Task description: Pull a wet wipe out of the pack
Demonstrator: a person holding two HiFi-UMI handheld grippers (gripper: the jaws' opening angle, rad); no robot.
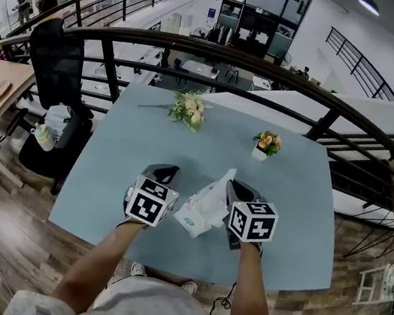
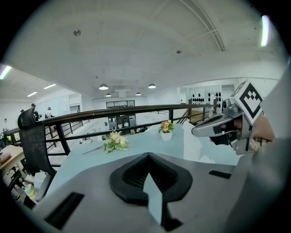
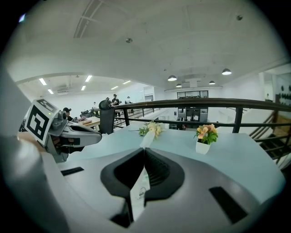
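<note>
Wet wipe [image 1: 219, 187] clamped in R gripper [image 3: 144, 151], just beside pack [image 1: 193, 221].

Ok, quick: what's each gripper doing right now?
Left gripper: jaws closed, nothing seen between them.
Right gripper: jaws closed on the wet wipe coming out of the pack.

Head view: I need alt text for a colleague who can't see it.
The right tool is shut on a white wet wipe drawn up from the pack, which sits between it and the left tool over a pale blue table. A loose flower bunch and a small flower pot sit further back.
</note>
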